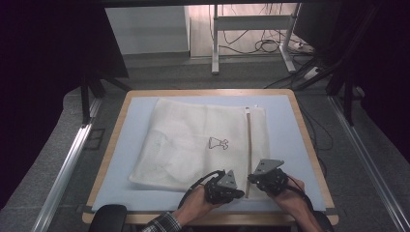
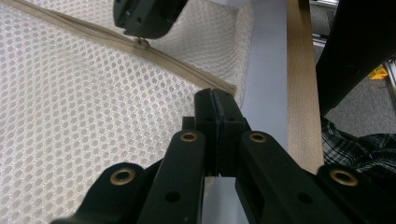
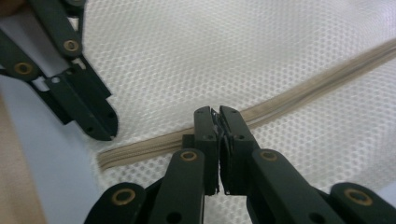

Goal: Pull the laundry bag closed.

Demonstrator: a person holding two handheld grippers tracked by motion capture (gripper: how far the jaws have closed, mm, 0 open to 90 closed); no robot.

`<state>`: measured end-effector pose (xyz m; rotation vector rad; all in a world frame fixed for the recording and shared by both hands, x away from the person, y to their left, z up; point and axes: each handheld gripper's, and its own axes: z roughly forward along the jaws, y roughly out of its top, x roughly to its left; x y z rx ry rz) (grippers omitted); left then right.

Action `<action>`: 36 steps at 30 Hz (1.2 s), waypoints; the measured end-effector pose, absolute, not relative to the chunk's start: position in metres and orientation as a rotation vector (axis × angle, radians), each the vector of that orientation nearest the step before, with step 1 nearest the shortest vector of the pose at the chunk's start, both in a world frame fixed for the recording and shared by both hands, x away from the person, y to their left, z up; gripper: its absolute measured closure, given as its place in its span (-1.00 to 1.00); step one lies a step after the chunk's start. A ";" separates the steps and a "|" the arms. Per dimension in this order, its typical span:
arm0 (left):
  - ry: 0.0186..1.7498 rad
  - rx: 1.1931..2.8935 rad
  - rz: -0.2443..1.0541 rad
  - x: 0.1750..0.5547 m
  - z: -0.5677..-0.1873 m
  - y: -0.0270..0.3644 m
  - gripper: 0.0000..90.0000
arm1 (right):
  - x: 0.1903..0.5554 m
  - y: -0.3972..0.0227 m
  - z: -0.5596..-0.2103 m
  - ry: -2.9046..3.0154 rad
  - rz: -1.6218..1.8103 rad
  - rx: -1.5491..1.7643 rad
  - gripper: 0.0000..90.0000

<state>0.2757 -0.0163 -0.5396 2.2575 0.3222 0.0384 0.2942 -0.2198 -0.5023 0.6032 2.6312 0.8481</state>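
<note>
A white mesh laundry bag [image 1: 193, 140] lies flat on a pale blue mat [image 1: 285, 135]. Its beige zipper [image 1: 249, 145] runs from far to near along the bag's right side. My left gripper [image 1: 241, 193] is shut at the zipper's near end, pinching the bag's edge [image 2: 236, 91]. In its own view, the left gripper [image 2: 215, 95] has its jaws pressed together over the tape. My right gripper [image 1: 250, 178] sits just beyond it on the zipper [image 3: 303, 91]. The right gripper [image 3: 215, 112] is shut on the small zipper pull [image 2: 140, 43]. The left gripper [image 3: 108, 133] shows at the upper left of the right gripper view.
The mat covers a wooden table whose rim [image 1: 116, 140] shows all round. A drawing of a small dress [image 1: 218, 143] marks the bag's middle. Metal rails [image 1: 67, 164] flank the table. Desk legs and cables [image 1: 261, 46] stand on the floor behind. A plaid sleeve [image 1: 162, 223] enters at the bottom.
</note>
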 end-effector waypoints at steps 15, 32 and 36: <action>0.325 2.254 0.037 0.276 -0.540 -0.016 0.99 | 0.304 -0.221 -0.502 2.612 0.842 0.616 0.92; 0.332 2.251 0.023 0.277 -0.540 -0.016 0.99 | 0.316 -0.222 -0.502 2.600 0.822 0.630 0.91; 0.334 2.249 0.022 0.276 -0.540 -0.016 0.99 | 0.318 -0.223 -0.502 2.593 0.826 0.637 0.92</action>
